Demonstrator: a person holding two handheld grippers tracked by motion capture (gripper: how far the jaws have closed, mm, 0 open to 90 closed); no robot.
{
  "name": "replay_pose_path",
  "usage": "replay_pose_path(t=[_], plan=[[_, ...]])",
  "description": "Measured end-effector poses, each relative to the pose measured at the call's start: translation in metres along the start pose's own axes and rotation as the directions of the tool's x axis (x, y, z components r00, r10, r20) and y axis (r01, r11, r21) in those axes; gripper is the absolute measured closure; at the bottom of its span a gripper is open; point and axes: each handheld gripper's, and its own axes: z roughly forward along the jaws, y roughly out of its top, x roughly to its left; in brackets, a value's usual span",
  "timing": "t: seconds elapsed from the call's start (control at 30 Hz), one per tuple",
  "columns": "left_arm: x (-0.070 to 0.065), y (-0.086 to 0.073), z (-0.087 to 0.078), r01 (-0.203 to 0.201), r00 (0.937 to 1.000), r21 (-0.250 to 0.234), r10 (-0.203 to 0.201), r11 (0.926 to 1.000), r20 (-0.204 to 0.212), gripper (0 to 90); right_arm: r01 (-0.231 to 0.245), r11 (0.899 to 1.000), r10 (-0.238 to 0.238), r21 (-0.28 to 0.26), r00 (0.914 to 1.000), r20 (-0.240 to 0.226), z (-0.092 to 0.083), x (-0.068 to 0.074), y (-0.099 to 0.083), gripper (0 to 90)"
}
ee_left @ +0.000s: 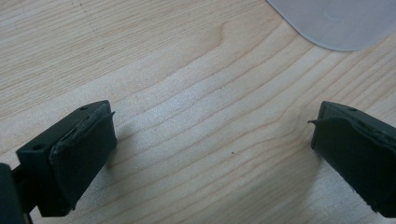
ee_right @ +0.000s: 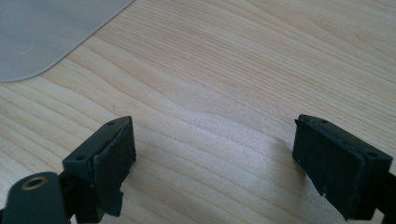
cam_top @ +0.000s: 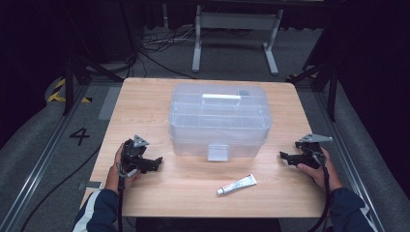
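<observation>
A clear plastic storage box (cam_top: 218, 120) with a closed lid and a front latch stands in the middle of the wooden table (cam_top: 159, 193). A small white tube (cam_top: 237, 184) lies on the table in front of it. My left gripper (cam_top: 155, 162) rests on the table left of the box, held by a hand, jaws open and empty; its own view shows the left gripper (ee_left: 212, 140) over bare wood with a corner of the box (ee_left: 336, 21). My right gripper (cam_top: 285, 157) rests right of the box, open and empty; the right gripper (ee_right: 212, 156) also has a corner of the box (ee_right: 42, 32) ahead.
The table's front edge lies close below both hands. Beyond the far edge stand a white metal frame (cam_top: 234, 34) and cables on the floor. Dark stands flank the table on both sides. A "4" (cam_top: 80, 136) is marked on the floor at left.
</observation>
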Motion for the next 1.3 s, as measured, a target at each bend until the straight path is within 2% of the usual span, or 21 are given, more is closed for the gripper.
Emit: replay_pose_path(t=[0.37,0.53,0.6,0.83,0.87,0.93,1.17,1.3], plan=[[0.000,0.000,0.000,-0.001,1.0000,0.000,0.001,1.0000,0.000,0.2,-0.006,1.000,0.006,0.000,1.0000,0.005,0.000,0.001,0.000,13.7],[0.001,0.000,0.000,-0.010,0.9999,0.001,0.010,0.9999,0.008,0.0,0.009,1.000,-0.009,0.008,0.9999,-0.010,-0.003,-0.003,-0.002,13.9],[0.003,-0.002,-0.002,-0.039,0.9987,0.002,0.039,0.9992,0.032,0.1,0.013,1.000,-0.013,0.010,0.9998,-0.012,-0.003,-0.003,-0.001,13.8],[0.003,-0.002,-0.002,-0.042,0.9985,0.002,0.042,0.9991,0.036,0.1,0.017,1.000,-0.017,0.021,0.9998,-0.012,-0.005,-0.004,-0.001,16.5],[0.004,-0.002,-0.002,-0.071,0.9960,0.001,0.071,0.9975,0.054,0.1,0.019,1.000,-0.018,0.022,0.9997,-0.015,-0.006,-0.004,-0.001,16.9],[0.006,-0.002,-0.002,-0.085,0.9943,0.000,0.085,0.9964,0.064,0.1,0.019,1.000,-0.018,0.022,0.9997,-0.014,-0.007,-0.004,-0.001,16.8],[0.006,-0.002,-0.002,-0.091,0.9932,0.002,0.090,0.9959,0.074,0.1,0.041,0.999,-0.041,-0.027,0.9986,-0.033,-0.020,-0.001,0.005,20.2],[0.006,-0.002,-0.002,-0.091,0.9930,0.001,0.091,0.9958,0.075,0.1,0.056,0.998,-0.057,-0.029,0.9976,-0.039,-0.022,0.001,0.007,21.6]])
